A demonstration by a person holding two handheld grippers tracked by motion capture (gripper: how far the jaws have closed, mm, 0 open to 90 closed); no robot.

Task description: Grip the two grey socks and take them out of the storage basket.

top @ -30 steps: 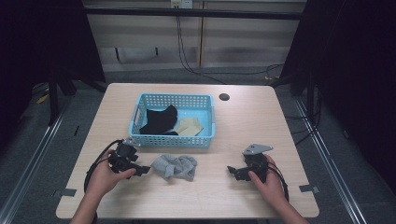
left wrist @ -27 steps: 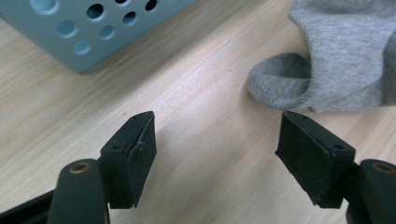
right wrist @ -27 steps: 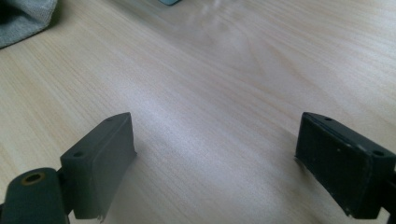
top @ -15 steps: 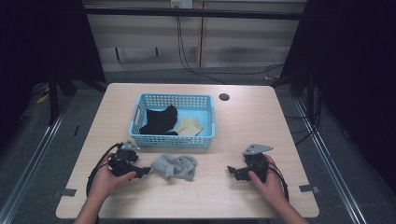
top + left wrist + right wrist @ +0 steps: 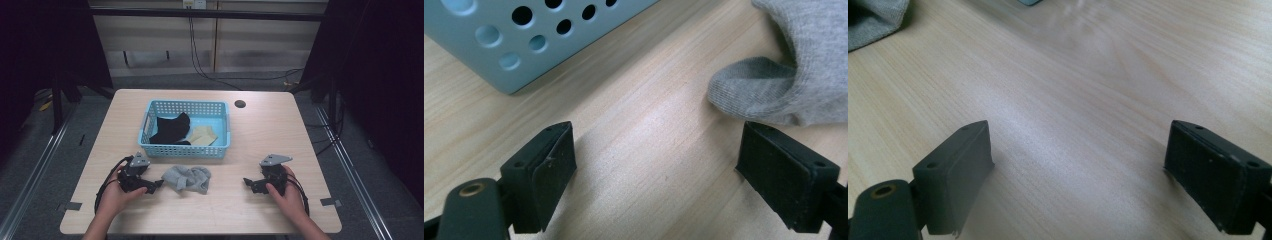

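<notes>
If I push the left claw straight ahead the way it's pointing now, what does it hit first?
Most likely the grey sock. The left claw stands open over bare table, the sock's edge just ahead by its right-side jaw; the blue basket lies off to the other side.

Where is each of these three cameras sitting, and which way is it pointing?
High view: above the person's side of the table, looking forward and down; both hands show, with the left gripper and right gripper.
Left gripper view: rides on the left gripper, looking low along the tabletop at the grey sock and blue basket; its two open jaws show, having just been opening, nothing between them.
Right gripper view: rides on the right gripper, facing bare tabletop; open jaws show.
Shared: all three views catch the grey sock.
</notes>
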